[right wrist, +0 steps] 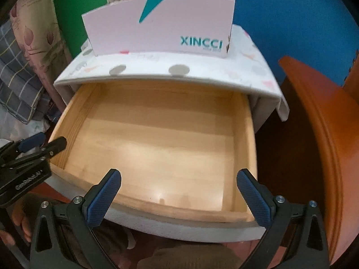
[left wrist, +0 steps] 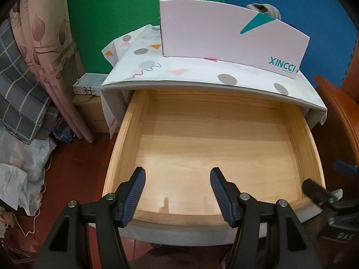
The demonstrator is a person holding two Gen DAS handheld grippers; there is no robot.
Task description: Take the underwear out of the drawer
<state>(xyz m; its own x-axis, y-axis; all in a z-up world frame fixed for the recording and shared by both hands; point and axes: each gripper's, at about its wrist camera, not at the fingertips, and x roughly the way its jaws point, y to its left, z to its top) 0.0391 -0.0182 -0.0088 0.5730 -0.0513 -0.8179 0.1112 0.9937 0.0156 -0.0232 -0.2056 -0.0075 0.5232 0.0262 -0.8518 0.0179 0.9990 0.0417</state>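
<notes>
A lived-in bedroom corner of a home, seen from my tongs. A small nightstand draped in a white cloth with grey dots and pink triangles (left wrist: 190,71) carries a pale pink cardboard box printed XINCCI (left wrist: 224,38), its light wooden drawer (left wrist: 202,148) pulled out. Beside it lie folded grey checked bedding (left wrist: 20,94) and a floral pink curtain (left wrist: 44,40), before green and blue foam puzzle-mat walls (left wrist: 107,13).

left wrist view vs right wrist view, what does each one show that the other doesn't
Only the left wrist view shows the small patterned box on a brown carton beside the cabinet, and the crumpled bags on the floor.

Only the right wrist view shows the orange wooden furniture edge at full sweep.

Both show the open drawer with its wooden bottom bare, the XINCCI box with grey fabric behind it, and both grippers, left gripper and right gripper, open and holding nothing.
</notes>
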